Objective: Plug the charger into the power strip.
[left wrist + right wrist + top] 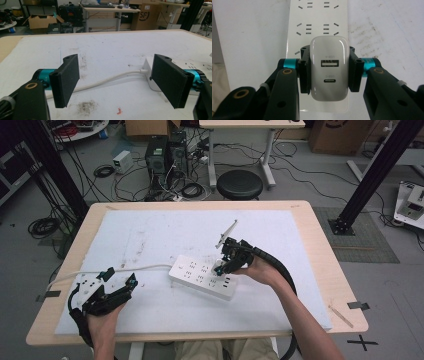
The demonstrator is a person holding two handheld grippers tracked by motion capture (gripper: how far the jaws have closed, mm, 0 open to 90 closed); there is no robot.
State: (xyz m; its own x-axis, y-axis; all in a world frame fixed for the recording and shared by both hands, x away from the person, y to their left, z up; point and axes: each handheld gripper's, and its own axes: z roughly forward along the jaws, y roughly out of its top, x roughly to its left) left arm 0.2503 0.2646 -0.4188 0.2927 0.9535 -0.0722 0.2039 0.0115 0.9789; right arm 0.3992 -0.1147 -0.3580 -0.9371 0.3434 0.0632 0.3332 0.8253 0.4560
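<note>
Right gripper (pixel 329 72) jaws clamp the white charger (pixel 329 68) directly over the power strip (pixel 202 276), mid-counter. Left gripper (pixel 117 82) jaws spread wide, empty. Risk: strip slides (nothing braces it) or prongs miss the slots, judging by the tilt.

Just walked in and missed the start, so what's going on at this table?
A person is working with a handheld gripper in each hand. The right gripper is clamped on a white USB charger, holding it over the white power strip on the white mat; whether it is plugged in cannot be told. The left gripper sits open near the strip's cable, holding nothing.
</note>
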